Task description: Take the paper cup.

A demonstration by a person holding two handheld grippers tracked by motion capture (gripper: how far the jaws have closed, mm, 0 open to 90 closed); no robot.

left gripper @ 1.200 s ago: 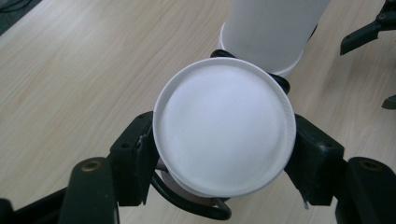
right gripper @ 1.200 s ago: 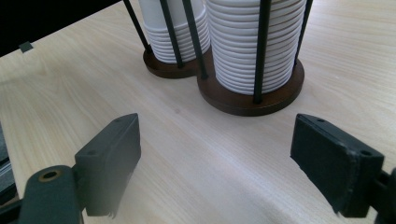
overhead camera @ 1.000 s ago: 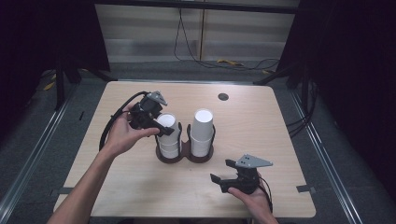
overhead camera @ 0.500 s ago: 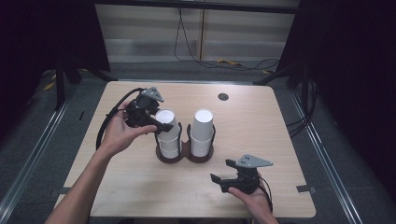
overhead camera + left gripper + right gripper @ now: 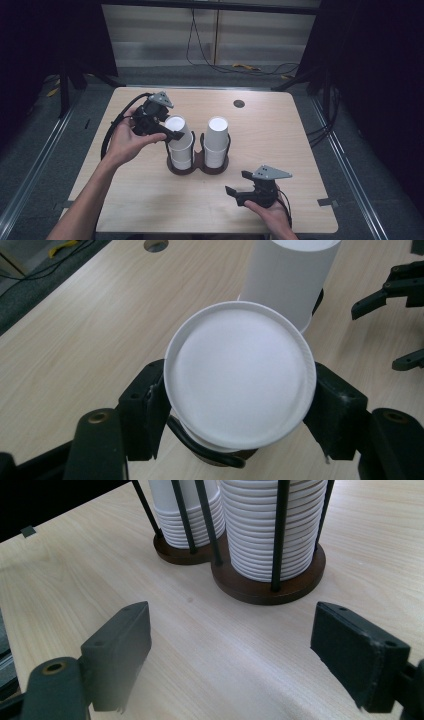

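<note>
Now my left gripper (image 5: 172, 134) is closed on the top cup (image 5: 240, 372) of the left stack (image 5: 180, 145), its two black pads pressing the cup wall from either side just under the rim, as the left gripper view shows from above with the white upturned base between the jaws. That stack sits in the left ring of the dark double cup holder (image 5: 197, 167) at the middle of the desk (image 5: 150, 210), and the right stack (image 5: 216, 142) stands just beside it in the other ring. To do this step well, I judge that I should lift straight up along the holder's thin black rods (image 5: 277, 535), keeping the cup level so its rim does not catch on them, and hold the squeeze light, since paper cups crush easily and nested ones tend to cling; a slow pull should let only the top cup come away. If the cup below starts to rise with it, a slight twist may break the seal. My right gripper (image 5: 239, 186) rests on the near right part of the desk, jaws wide apart with nothing between them, pointing toward the holder base; it is near the holder but not touching, and could steady the base if the whole stand starts to lift.
</note>
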